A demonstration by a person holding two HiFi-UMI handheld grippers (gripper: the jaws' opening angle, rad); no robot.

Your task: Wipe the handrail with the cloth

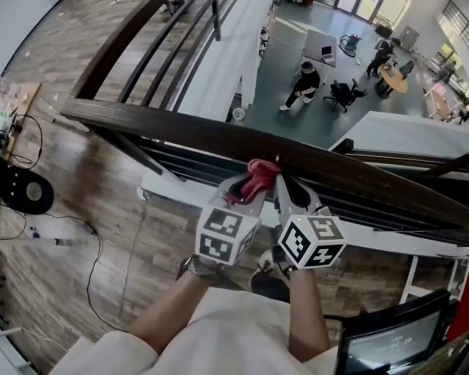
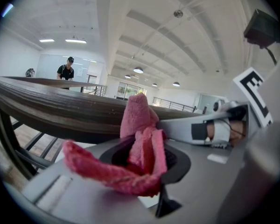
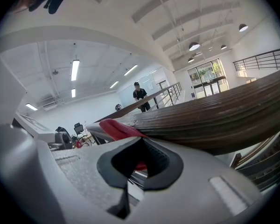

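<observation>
Cloth (image 2: 141, 141), pink-red and bunched, sits right in the round notch of the left gripper (image 2: 147, 164). Its jaws are closed on it, one fold standing up past the tips and a long flap drooping out to the left of them. That upright fold meets the dark wooden handrail (image 2: 51, 110) just beyond the jaws. From the head view, the cloth (image 1: 256, 178) lies against the near edge of the handrail (image 1: 172, 127), with the left gripper (image 1: 246, 192) under it and the right gripper (image 1: 285, 187) just beside. The right gripper (image 3: 140, 164) has its jaws together. A sliver of red shows in their notch, though whether it is pinched I cannot tell. More cloth (image 3: 119, 129) lies just past the tips, upper left, touching the handrail (image 3: 214, 120). Far along the rail stands a person (image 3: 139, 94).
</observation>
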